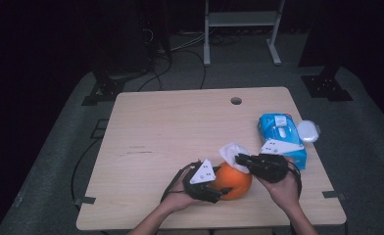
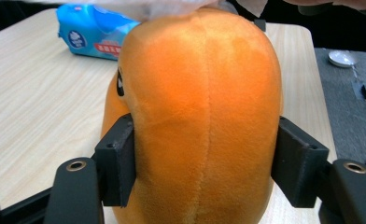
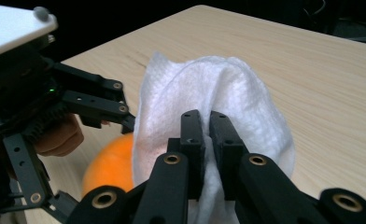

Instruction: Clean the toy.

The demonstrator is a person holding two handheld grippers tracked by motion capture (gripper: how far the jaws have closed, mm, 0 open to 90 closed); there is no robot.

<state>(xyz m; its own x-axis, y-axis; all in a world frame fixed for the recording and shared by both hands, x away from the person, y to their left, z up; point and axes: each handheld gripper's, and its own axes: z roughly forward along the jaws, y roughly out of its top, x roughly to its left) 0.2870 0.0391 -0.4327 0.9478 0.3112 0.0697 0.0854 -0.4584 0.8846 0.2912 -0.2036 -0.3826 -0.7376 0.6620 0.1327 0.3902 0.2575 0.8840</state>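
My left gripper (image 2: 202, 175) squeezes the orange plush toy (image 2: 200, 116); my right gripper (image 3: 208, 140) pinches a white tissue (image 3: 246, 98) draped over it.

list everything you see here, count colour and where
plush toy: 1, orange, near front edge of table, squeezed between the left claw's jaws
wipe: 1, white, draped over the toy's top, pinched by the right claw
wipes pack: 1, blue, right side of table
lid: 1, white, round, just right of the pack at the table's edge
table: 1, light wood, centre, with a round hole near its far edge
frame: 1, white, on the floor beyond the table
left claw: 1, black, shut on the toy
right claw: 1, black, shut on the wipe
hands: 2, coming in from the bottom edge
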